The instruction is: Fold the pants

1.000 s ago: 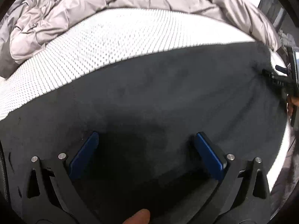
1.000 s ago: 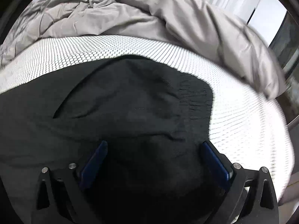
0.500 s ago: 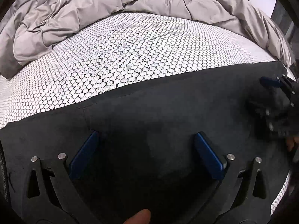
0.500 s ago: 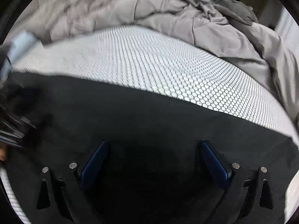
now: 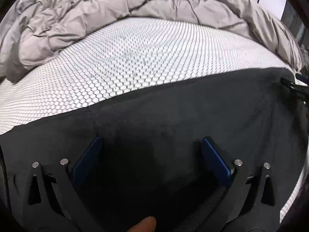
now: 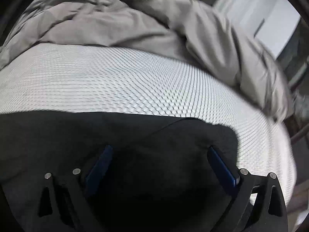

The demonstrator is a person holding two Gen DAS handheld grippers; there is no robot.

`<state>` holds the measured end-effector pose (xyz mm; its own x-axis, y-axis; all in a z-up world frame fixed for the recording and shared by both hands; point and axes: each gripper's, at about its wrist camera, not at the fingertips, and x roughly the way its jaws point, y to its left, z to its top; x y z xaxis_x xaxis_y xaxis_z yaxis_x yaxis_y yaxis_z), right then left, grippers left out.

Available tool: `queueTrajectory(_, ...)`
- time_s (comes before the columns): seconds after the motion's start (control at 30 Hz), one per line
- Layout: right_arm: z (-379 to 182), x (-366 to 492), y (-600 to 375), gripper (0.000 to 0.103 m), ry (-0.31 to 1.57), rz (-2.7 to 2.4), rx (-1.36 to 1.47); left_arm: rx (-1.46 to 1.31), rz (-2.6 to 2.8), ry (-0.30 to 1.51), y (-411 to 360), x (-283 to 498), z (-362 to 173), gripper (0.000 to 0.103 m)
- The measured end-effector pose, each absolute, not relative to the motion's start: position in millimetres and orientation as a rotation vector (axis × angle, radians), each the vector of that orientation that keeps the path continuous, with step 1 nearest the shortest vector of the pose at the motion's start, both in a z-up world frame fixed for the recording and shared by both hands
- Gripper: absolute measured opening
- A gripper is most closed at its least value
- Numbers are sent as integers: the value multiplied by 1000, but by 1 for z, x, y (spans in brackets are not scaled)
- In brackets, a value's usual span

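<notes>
Black pants lie on a honeycomb-patterned mattress beside a grey duvet.

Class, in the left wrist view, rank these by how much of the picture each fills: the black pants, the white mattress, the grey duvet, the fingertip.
1. Black pants, though nearness inflates them.
2. White mattress and grey duvet: too alike to rank.
3. Fingertip, smallest.
</notes>
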<state>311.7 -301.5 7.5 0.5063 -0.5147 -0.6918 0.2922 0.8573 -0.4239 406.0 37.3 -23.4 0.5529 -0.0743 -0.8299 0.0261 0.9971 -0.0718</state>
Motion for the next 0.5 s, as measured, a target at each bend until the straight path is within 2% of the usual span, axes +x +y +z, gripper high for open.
queueTrajectory(0.13, 32, 287, -251, 100, 847, -289, -205, -66, -184, 943, 15, 387, -6, 102)
queueTrajectory(0.23, 10, 286, -202, 100, 917, -16, -160, -10, -236, 992, -4, 380, -18, 102)
queueTrajectory(0.33, -28, 288, -161, 100, 1007, 69, -282, 13, -187, 1047, -6, 383, -37, 102)
queueTrajectory(0.4, -46, 287, -154, 100, 1032, 47, -368, 20, -199, 1039, -4, 381, -37, 102)
queueTrajectory(0.5, -41, 282, -174, 101, 1032, 1, -323, -14, -172, 1037, 11, 376, -38, 102)
